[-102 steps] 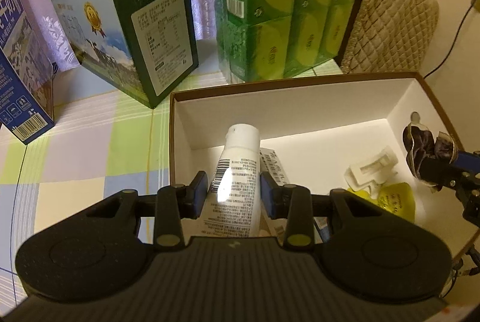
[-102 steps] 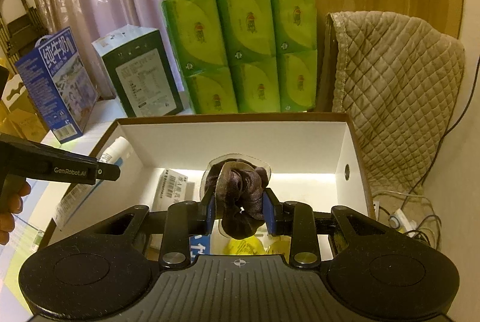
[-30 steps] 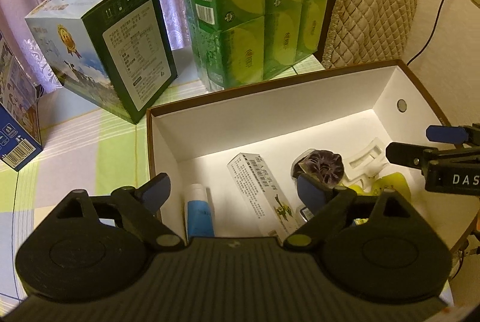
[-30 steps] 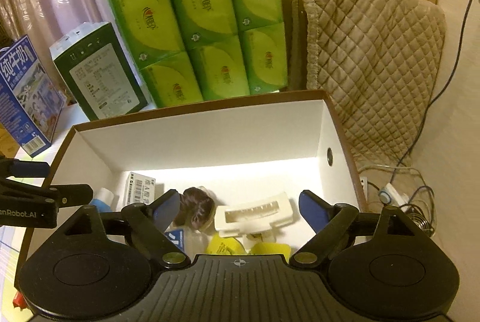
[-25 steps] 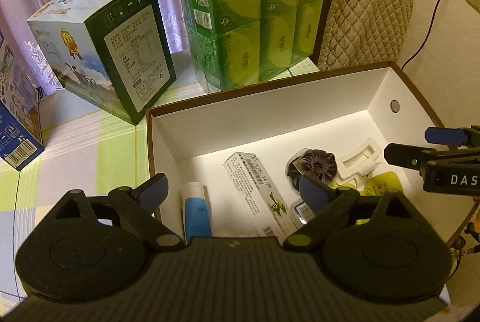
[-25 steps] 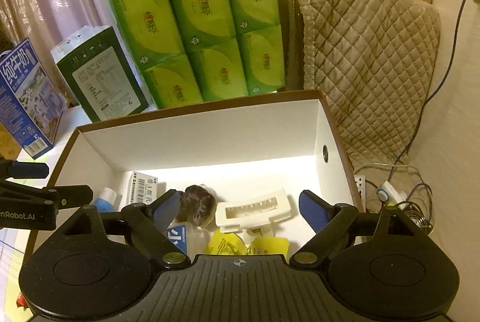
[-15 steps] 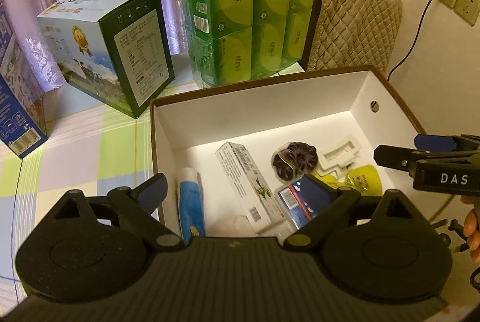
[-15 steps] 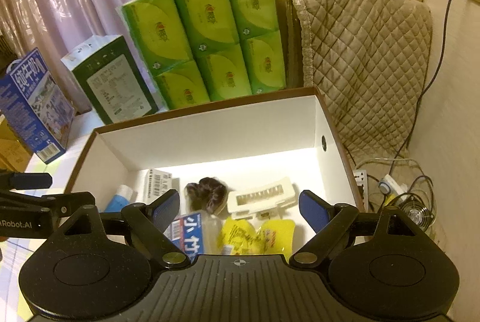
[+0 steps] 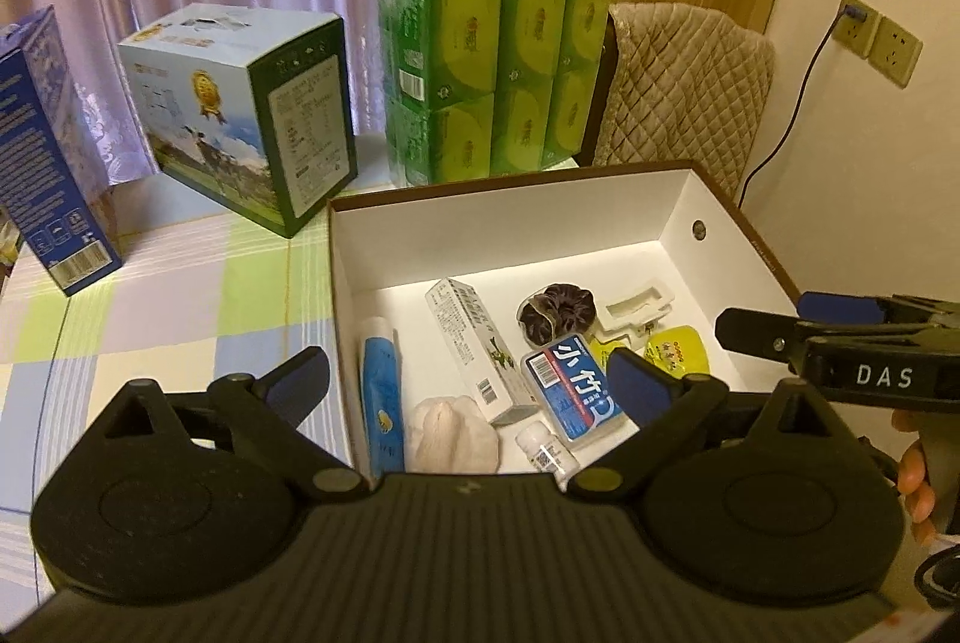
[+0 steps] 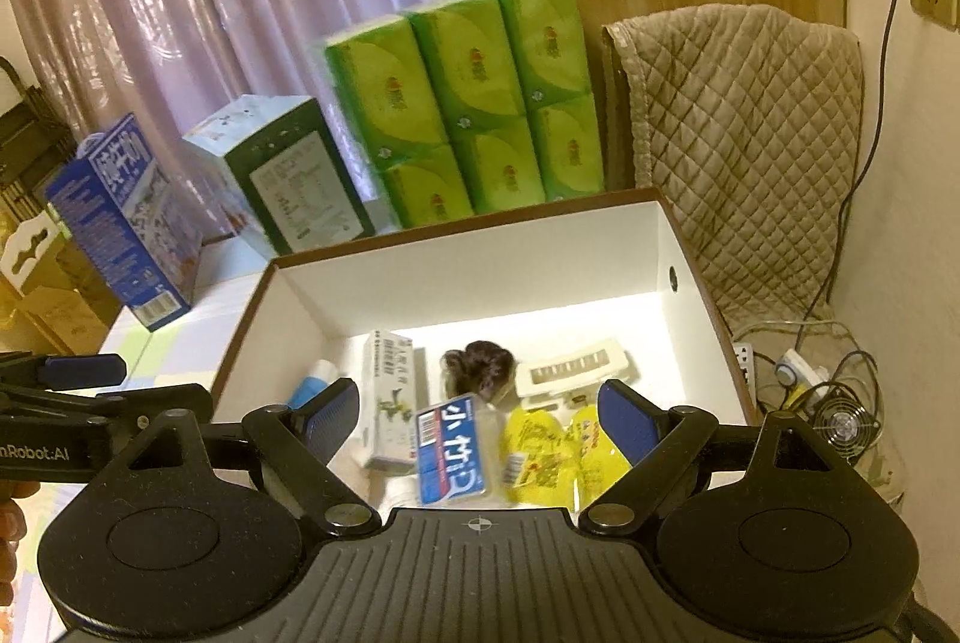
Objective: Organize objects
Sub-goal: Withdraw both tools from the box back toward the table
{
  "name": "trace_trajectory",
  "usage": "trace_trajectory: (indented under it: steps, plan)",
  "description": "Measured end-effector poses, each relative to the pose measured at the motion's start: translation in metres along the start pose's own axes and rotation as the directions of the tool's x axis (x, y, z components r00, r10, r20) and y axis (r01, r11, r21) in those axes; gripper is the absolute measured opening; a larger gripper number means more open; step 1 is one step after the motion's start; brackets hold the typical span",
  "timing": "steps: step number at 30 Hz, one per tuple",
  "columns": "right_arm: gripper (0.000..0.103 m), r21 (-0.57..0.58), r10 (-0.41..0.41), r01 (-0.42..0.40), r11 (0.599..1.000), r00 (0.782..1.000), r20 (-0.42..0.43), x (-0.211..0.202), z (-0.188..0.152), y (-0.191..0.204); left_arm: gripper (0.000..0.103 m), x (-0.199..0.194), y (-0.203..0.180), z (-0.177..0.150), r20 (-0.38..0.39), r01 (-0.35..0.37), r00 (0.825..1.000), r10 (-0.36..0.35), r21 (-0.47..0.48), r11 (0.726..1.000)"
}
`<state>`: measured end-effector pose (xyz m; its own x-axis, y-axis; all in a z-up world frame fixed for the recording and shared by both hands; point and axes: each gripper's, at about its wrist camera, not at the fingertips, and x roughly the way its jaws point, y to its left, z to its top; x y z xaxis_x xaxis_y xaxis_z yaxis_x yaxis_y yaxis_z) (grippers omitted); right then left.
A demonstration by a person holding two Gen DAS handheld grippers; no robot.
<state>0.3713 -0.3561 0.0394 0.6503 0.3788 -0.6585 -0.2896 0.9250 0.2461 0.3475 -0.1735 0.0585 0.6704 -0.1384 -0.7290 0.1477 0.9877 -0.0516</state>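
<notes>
A brown-rimmed white box holds several items. A white and blue tube lies at its left, beside a long white carton. A dark scrunchie, a white clip, yellow packets, a blue and white pack, a small white bottle and a pale cloth lump lie with them. My left gripper is open above the box's near edge. My right gripper is open and holds nothing.
Green tissue packs, a green and blue carton and a blue carton stand behind the box on a checked tablecloth. A quilted chair back is at the right, with cables and a power strip on the floor.
The left gripper let go of the tube and the right let go of the scrunchie; both lie in the box. Both grippers opened and drew back and up, showing more of the box.
</notes>
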Motion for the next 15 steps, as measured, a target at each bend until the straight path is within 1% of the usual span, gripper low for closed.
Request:
trace_trajectory:
  steps: [7,15]
  plan:
    - [0.084,-0.014,0.021,-0.021,1.000,1.000,-0.006,-0.018,-0.018,0.018,0.098,-0.032,0.016,-0.024,0.015,-0.004,1.000,0.004,-0.019,1.000]
    - [0.084,-0.038,0.051,-0.053,0.998,0.997,-0.052,-0.025,-0.045,0.051,0.098,-0.058,0.041,-0.053,0.006,-0.013,1.000,0.013,-0.057,0.998]
